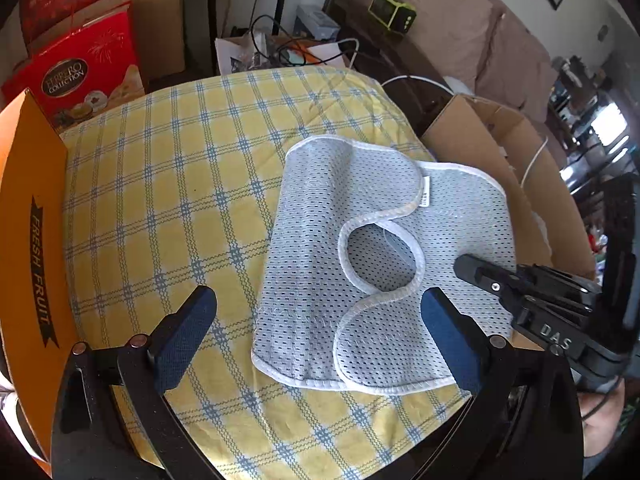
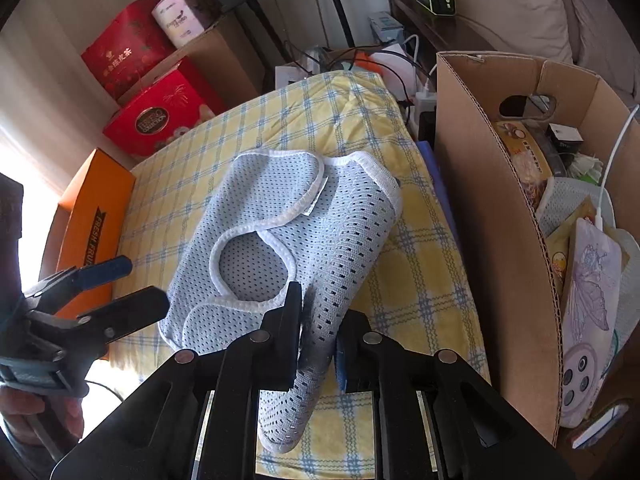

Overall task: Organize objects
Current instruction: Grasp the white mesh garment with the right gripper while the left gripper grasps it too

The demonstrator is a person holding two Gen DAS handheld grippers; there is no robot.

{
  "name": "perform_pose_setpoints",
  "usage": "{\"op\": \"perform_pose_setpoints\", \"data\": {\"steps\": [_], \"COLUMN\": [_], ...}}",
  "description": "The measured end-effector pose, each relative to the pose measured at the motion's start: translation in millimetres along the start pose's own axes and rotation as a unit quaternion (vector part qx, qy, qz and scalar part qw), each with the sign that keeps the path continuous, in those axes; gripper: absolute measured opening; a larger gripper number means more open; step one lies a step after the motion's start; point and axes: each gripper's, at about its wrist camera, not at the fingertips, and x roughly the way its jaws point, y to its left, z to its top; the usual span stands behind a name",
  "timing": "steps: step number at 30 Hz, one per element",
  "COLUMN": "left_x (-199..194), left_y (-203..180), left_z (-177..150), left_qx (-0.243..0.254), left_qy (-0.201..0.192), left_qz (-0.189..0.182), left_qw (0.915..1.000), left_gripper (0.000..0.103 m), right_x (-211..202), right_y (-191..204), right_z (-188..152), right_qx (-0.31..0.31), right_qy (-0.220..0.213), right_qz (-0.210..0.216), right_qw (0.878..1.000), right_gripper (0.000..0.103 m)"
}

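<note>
Left wrist view
- Landmark: yellow-and-blue checked cloth [image 1: 168,184], spread over a raised surface.
- Mesh garment [image 1: 360,248]: pale blue-grey, white-trimmed, lying on the right half of the checked cloth, its round opening facing up.
- Left gripper [image 1: 316,332]: released, the blue-padded fingers spread wide above the cloth's near part; one pad over bare cloth, the other over the garment's near right part, nothing between them.
- Right gripper [image 1: 472,268]: black, reaching in from the right, tip at the garment's right side; its jaws cannot be told apart here.
- Orange box [image 1: 32,240]: at the cloth's left edge.
- Red gift box [image 1: 80,76]: beyond the cloth's far left corner.
- Cardboard box [image 1: 492,148]: just beside the cloth's right edge.

Right wrist view
- Right gripper [image 2: 318,332]: clenched on a lifted fold of the mesh garment [image 2: 280,216], above the cloth's near edge; the rest of the garment lies on the checked cloth [image 2: 312,120].
- Left gripper [image 2: 128,284]: spread apart, over the cloth's left edge by the orange box [image 2: 92,208].
- Cardboard box [image 2: 492,220]: right of the cloth, holding packets and a white cable.
</note>
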Motion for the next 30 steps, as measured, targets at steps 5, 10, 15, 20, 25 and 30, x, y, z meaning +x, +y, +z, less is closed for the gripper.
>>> {"op": "perform_pose_setpoints", "data": {"steps": [5, 10, 15, 20, 25, 30], "left_x": [31.8, 31.4, 22.0, -12.7, -58.4, -99.8], "left_y": [5.8, 0.7, -2.8, -10.5, -11.7, 4.7], "left_z": [-1.2, -3.4, -3.3, 0.8, 10.1, 17.9], "left_qx": [-0.004, 0.008, 0.018, 0.041, 0.07, 0.074], "left_qy": [0.034, 0.017, 0.007, -0.031, -0.063, -0.091], "left_qz": [0.012, 0.029, 0.02, 0.017, 0.033, 0.063], "left_qw": [0.9994, 0.9994, 0.9996, 0.9985, 0.995, 0.9911], "left_gripper": [0.076, 0.04, 0.021, 0.019, 0.019, 0.019], "right_x": [-0.9, 0.8, -1.5, -14.0, -32.4, -46.4], "right_y": [-2.1, -3.7, -1.0, 11.0, 28.4, 61.4], "right_z": [-5.5, -5.3, -3.3, 0.1, 8.2, 19.1], "right_qx": [-0.003, -0.007, 0.004, 0.003, -0.002, -0.018], "right_qy": [0.0, 0.001, -0.009, -0.023, -0.038, -0.045], "right_qz": [-0.013, -0.004, 0.013, 0.026, 0.047, 0.08], "right_qw": [1.0, 1.0, 1.0, 0.999, 0.998, 0.996], "right_gripper": [0.025, 0.019, 0.014, 0.013, 0.013, 0.013]}}
